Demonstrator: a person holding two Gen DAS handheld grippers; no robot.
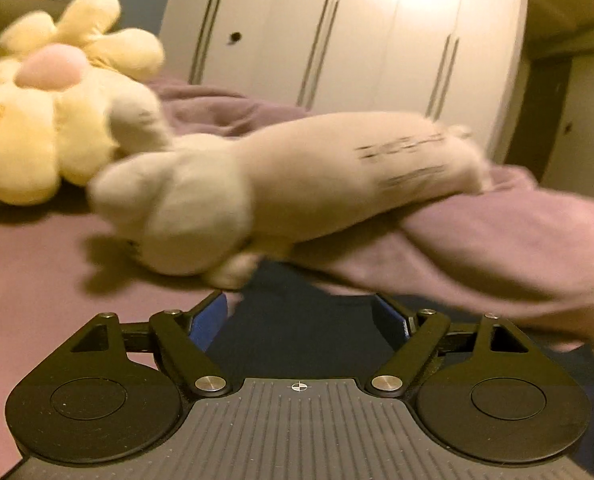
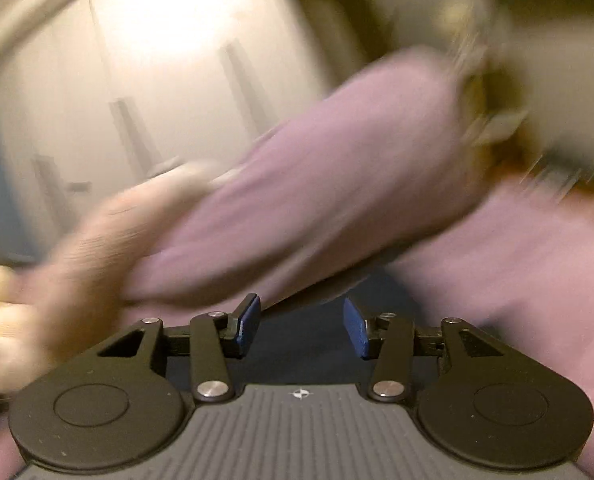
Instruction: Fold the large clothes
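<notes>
Lying on the bed (image 1: 29, 248), dark blue cloth (image 1: 297, 336) is seen between the spread fingers of the left claw (image 1: 301, 316) and right claw (image 2: 301, 326), below a cream toy (image 1: 257, 188).

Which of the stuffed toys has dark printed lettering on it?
The long cream plush lying just ahead of the left gripper; the yellow flower-shaped plush behind it has a pink centre, no lettering.
</notes>
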